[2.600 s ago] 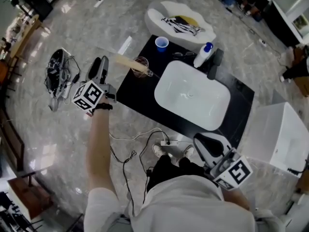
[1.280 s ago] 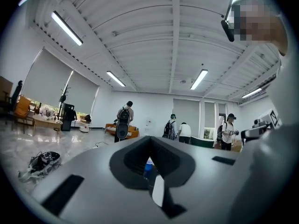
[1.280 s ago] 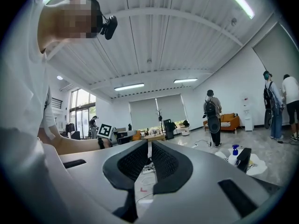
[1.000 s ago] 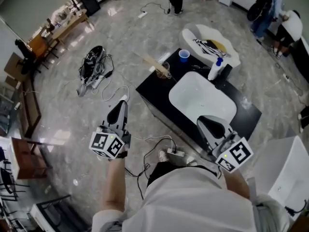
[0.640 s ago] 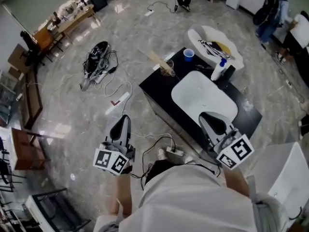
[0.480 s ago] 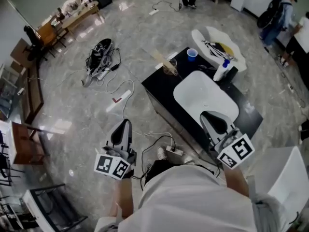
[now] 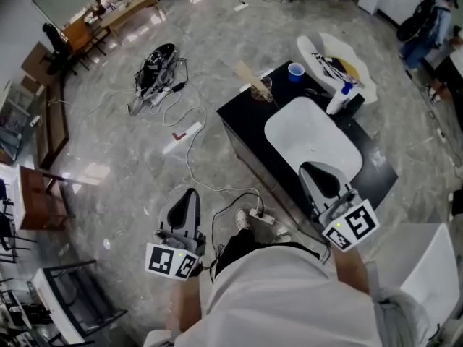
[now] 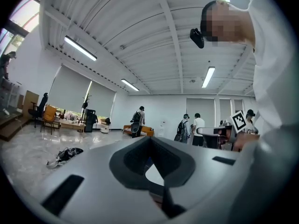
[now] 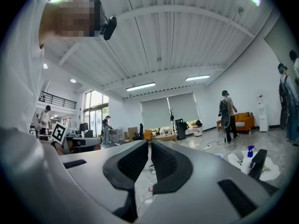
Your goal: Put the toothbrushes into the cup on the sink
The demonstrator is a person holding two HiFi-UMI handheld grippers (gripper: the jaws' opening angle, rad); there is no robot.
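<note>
Pale wooden toothbrushes (image 7: 246, 75) lean out of what looks like a clear glass cup (image 7: 261, 92) at the glossy black counter's (image 7: 242, 123) far left corner, beside the smooth white sink (image 7: 311, 137), well apart from the left gripper (image 7: 189, 194) and right gripper (image 7: 312, 170), both closed and empty.

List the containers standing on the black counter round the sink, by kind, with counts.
Blue cup: 1
Clear glass: 1
Spray bottle: 1
Total: 3
</note>
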